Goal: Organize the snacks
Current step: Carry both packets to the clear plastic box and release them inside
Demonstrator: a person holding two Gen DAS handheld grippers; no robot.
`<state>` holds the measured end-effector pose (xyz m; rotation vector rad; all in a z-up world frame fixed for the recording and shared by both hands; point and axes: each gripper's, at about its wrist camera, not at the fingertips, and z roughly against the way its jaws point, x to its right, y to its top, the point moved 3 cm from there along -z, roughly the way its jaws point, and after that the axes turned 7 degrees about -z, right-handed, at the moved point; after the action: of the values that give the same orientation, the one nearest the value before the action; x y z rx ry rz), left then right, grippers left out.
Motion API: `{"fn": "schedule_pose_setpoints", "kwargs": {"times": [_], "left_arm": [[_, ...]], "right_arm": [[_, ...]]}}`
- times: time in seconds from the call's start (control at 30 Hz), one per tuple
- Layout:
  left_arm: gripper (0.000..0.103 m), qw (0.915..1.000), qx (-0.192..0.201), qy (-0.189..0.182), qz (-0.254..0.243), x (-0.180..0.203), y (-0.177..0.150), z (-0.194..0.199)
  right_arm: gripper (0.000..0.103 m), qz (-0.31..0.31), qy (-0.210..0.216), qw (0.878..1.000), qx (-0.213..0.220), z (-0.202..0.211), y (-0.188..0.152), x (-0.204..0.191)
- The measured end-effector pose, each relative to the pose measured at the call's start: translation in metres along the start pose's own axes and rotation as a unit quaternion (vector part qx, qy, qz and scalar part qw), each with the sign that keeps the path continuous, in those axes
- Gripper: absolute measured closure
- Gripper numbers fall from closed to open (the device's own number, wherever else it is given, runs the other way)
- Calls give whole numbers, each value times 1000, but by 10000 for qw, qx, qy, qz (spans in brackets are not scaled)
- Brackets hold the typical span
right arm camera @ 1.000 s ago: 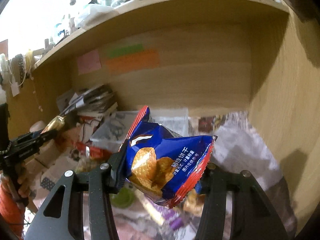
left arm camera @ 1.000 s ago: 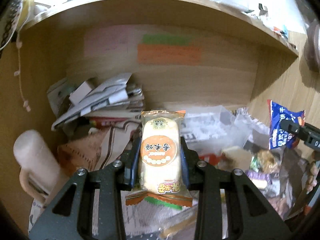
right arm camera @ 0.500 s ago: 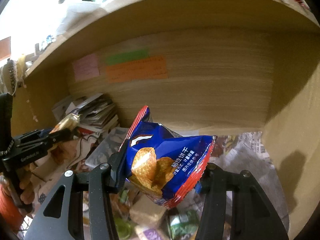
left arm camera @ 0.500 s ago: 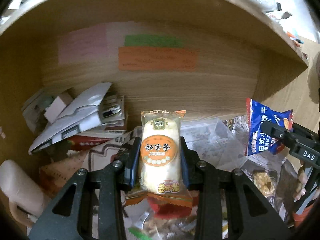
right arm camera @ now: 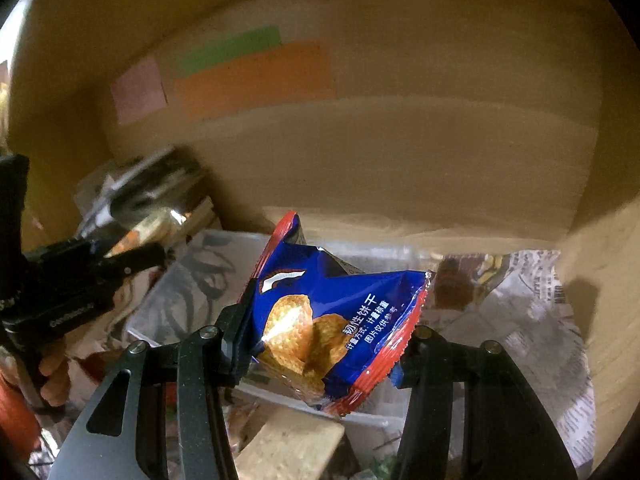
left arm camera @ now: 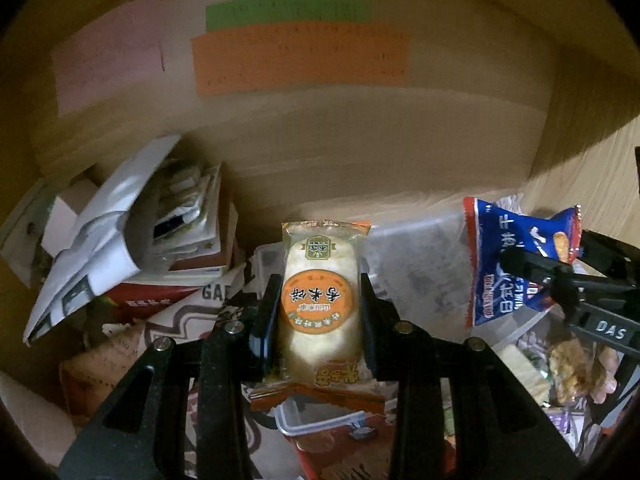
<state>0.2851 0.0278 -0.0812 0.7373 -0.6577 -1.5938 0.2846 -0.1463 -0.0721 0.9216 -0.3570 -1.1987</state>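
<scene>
My left gripper [left arm camera: 320,312] is shut on a clear-wrapped rice cracker pack [left arm camera: 320,300] with an orange round label, held upright over a clear plastic box [left arm camera: 416,264]. My right gripper [right arm camera: 324,332] is shut on a blue and red biscuit bag [right arm camera: 336,320], held above the same clear box [right arm camera: 200,256]. The blue bag also shows at the right of the left wrist view [left arm camera: 508,264], and the left gripper with its pack shows at the left of the right wrist view [right arm camera: 132,252]. Both are deep inside a wooden shelf nook.
The wooden back wall [left arm camera: 360,132] carries pink, green and orange paper notes [left arm camera: 300,60]. A stack of papers and boxes [left arm camera: 132,240] fills the left. Newspaper [right arm camera: 520,304] lines the shelf floor at right. Loose snacks [right arm camera: 288,448] lie in front.
Both grippers have moved forward into the nook with their snacks still held. The back wall and the clear box are much closer and the view is darker.
</scene>
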Motion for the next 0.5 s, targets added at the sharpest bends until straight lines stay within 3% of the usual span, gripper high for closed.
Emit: {"fn": "schedule_pose_setpoints", "kwargs": {"times": [0.27, 0.33, 0.4, 0.5], "left_arm": [[68, 9995, -258, -173, 65, -4, -6, -15], [61, 9994, -294, -199, 64, -2, -7, -17], [36, 9995, -248, -172, 83, -3, -7, -16], [33, 9999, -48, -63, 72, -1, -7, -8]], "right_arm": [[55, 150, -143, 9986, -477, -31, -9, -4], [54, 197, -165, 9982, -546, -35, -10, -6], [53, 206, -256, 9978, -582, -37, -10, -7], [45, 278, -410, 9975, -513, -33, -7, -7]]}}
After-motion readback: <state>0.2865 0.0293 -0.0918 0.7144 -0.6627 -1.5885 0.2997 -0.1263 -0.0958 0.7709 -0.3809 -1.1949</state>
